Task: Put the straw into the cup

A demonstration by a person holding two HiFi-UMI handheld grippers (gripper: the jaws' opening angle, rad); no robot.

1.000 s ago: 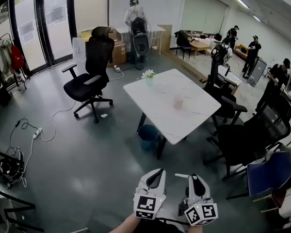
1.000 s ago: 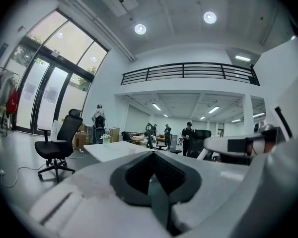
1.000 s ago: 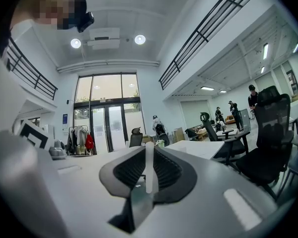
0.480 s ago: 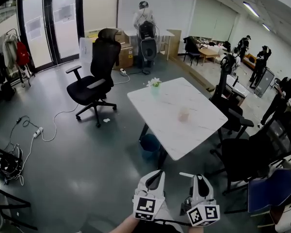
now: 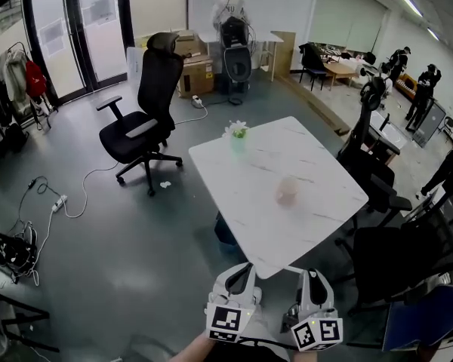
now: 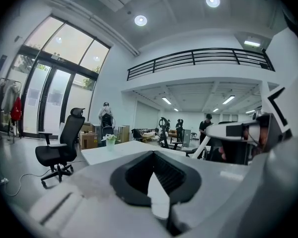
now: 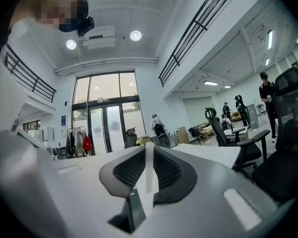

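Note:
A pale pink translucent cup stands on the white marble table, right of its middle. Both grippers are at the bottom of the head view, just short of the table's near corner. My right gripper is shut on a thin white straw, which stands upright between its dark pads. My left gripper has its pads together with nothing between them. In both gripper views the table top lies level ahead; the cup does not show there.
A small vase of flowers stands at the table's far left corner. A black office chair is left of the table and more black chairs stand on its right. A blue bin sits under the table. Cables lie on the floor; several people are at the back.
Both grippers and the view have come closer to the table, whose near corner now reaches almost to the fingertips. The grip on the straw is unchanged.

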